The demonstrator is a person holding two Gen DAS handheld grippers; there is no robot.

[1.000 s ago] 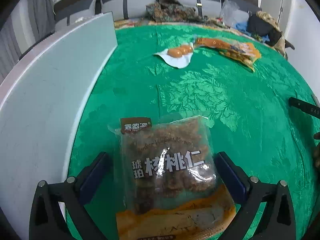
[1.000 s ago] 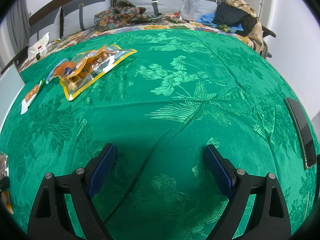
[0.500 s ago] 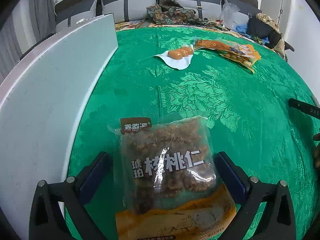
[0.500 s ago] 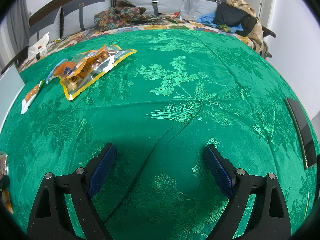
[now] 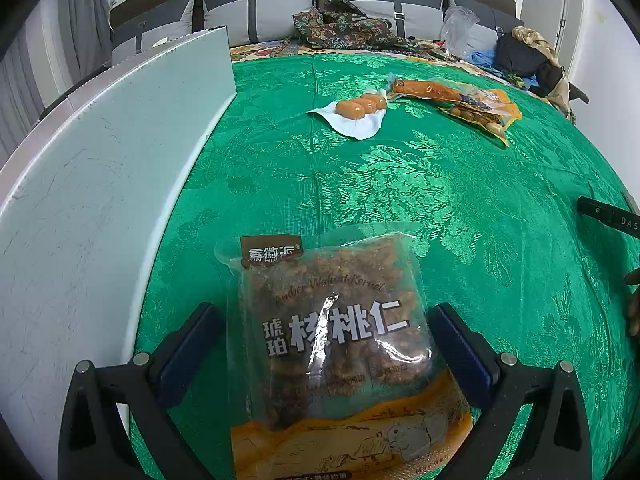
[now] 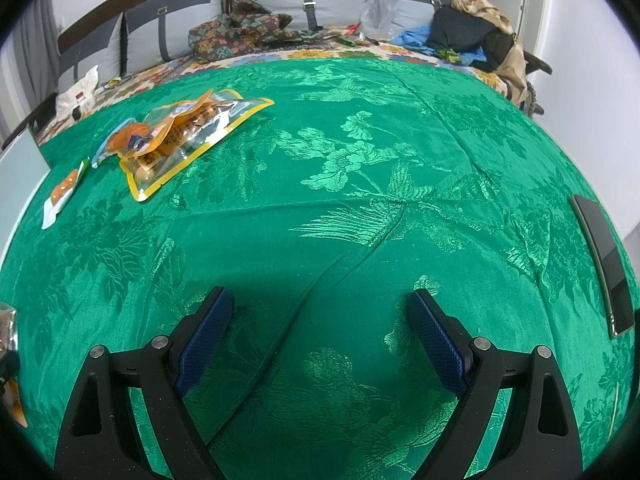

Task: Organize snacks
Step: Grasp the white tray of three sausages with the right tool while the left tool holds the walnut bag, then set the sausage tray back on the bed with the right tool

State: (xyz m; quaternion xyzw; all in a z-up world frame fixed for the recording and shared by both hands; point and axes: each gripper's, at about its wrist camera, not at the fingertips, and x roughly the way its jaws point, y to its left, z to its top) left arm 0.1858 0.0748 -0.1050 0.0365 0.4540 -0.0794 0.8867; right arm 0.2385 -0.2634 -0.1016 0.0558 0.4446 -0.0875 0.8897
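Note:
A clear bag of amber walnut kernels (image 5: 332, 320) with an orange bottom sits between the fingers of my left gripper (image 5: 320, 320). The fingers stand wide apart, one against each side edge of the bag, which hangs just above the green tablecloth (image 5: 460, 208). Farther back lie a white pack of small sausages (image 5: 360, 110) and overlapping orange snack bags (image 5: 460, 100). In the right wrist view the sausage pack (image 6: 64, 192) and orange snack bags (image 6: 188, 132) lie far left. My right gripper (image 6: 320, 304) is open over bare cloth (image 6: 360, 208) with nothing between its fingers.
A tall white panel (image 5: 100, 180) runs along the left side, close to the walnut bag. A dark phone (image 6: 604, 256) lies near the table's right edge. A sofa with cushions, clothes and bags (image 6: 472, 28) stands behind the table. The other gripper's black body (image 5: 608, 216) shows at the right.
The left wrist view has tilted up a little, so more of the sofa shows. The walnut bag has kept its place between the fingers. The right gripper has not moved.

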